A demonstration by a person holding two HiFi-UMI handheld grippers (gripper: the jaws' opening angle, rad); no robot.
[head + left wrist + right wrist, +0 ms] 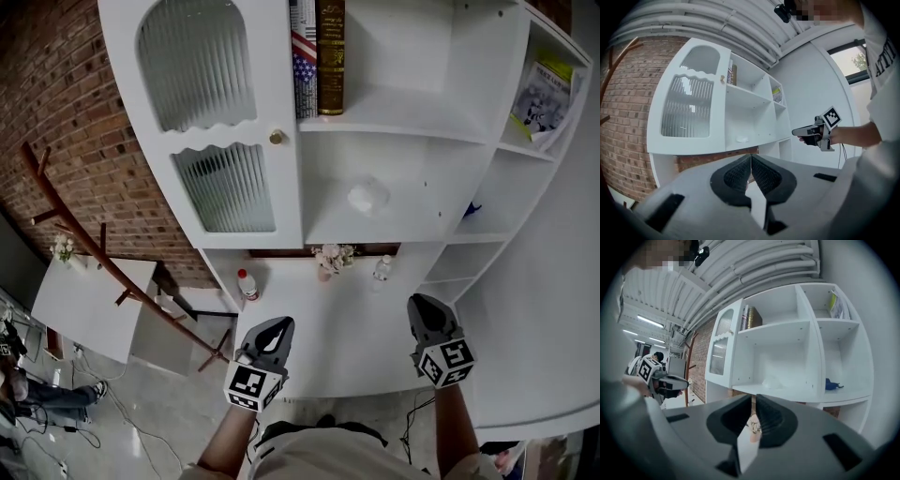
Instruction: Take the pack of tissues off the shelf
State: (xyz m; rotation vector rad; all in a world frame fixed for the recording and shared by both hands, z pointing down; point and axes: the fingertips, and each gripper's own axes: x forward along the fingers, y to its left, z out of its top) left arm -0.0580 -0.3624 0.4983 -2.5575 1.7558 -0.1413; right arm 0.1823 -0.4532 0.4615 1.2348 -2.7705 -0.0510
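Where the tissues are: The pack of tissues (pixel 368 197) lies on the middle shelf (pixel 412 230) of the white cupboard. It is just right of the wavy glass door (pixel 225 187). Nothing touches it.
Left tool: The left tool (pixel 279 326) has its two jaws pressed together with nothing in them. It is low over the bench (pixel 319 337), well apart from the pack.
Right tool: The right tool (pixel 421 302) is pressed together too, and empty. It is below the pack and a bit to the right.
How the pack will feel: It looks soft, light and squashy. The wrapper is likely smooth, so it could slip. A hard squeeze would only dent it.
Where to take hold: Spread the jaws wide first. Then come in from the front and pinch the pack across its middle, one jaw on each side.
Watch out for: The flowers (pixel 333 258) and the small bottle (pixel 381 269) stand on the bench under the shelf.
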